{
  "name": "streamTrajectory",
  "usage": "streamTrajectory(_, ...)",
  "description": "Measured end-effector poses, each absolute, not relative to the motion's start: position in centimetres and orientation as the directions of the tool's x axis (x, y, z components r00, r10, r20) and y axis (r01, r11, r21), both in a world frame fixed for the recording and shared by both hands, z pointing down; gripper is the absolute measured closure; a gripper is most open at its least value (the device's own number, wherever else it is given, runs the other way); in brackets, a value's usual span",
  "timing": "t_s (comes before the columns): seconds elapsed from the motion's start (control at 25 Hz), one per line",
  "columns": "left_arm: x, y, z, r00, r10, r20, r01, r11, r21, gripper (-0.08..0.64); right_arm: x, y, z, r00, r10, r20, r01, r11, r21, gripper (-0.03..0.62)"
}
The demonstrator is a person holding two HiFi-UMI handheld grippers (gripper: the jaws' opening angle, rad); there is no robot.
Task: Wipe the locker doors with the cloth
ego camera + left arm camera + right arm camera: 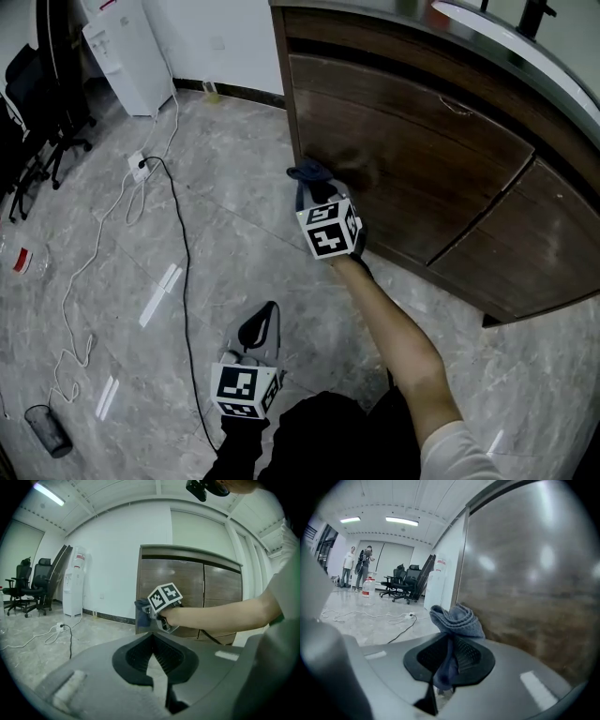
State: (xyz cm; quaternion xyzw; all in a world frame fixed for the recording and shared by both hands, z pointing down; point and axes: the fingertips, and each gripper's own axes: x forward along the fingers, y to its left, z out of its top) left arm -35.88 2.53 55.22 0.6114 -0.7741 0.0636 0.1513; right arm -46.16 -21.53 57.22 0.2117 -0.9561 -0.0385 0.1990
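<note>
Head view: my right gripper (310,192), clamped on the cloth (307,172), sits at the locker door (403,159) left edge, centre frame. The door runs rightward; my left gripper (263,330), closed and empty, hangs lower, well apart.

My right gripper (316,194) reaches ahead, the cloth (307,172) between its jaws and against the left edge of the locker door (403,159). My left gripper (259,330) sits behind it, nearer me. A cable (184,253) lies on the floor to the left, with the water dispenser (127,52) beyond it.
</note>
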Motion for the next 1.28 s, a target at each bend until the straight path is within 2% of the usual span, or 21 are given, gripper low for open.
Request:
streamTrajectory(0.56, -35.4, 2.2, 53.4, -0.202, -0.935, 0.29, -0.97, 0.231, 0.07, 0.557, -47.2, -21.8, 39.3, -0.896, -0.427, 0.121, -0.402, 0.897, 0.184, 0.548)
streamTrajectory(0.88, -35.0, 2.3, 52.2, -0.209, -0.937, 0.279, -0.971, 0.233, 0.055, 0.557, -47.5, -21.7, 34.3, -0.906, -0.42, 0.047, -0.405, 0.895, 0.185, 0.548)
streamTrajectory(1.0, -34.8, 2.4, 51.9, -0.212, -0.938, 0.276, -0.971, 0.233, 0.048, 0.557, -47.0, -20.5, 32.8, -0.929, -0.371, 0.007, -0.362, 0.911, 0.198, 0.549)
streamTrajectory(1.28, -33.8, 1.3, 51.5, -0.22, -0.938, 0.268, -0.971, 0.236, 0.032, 0.557, -42.1, -17.8, 31.6, -0.952, -0.301, -0.046, -0.303, 0.925, 0.23, 0.549)
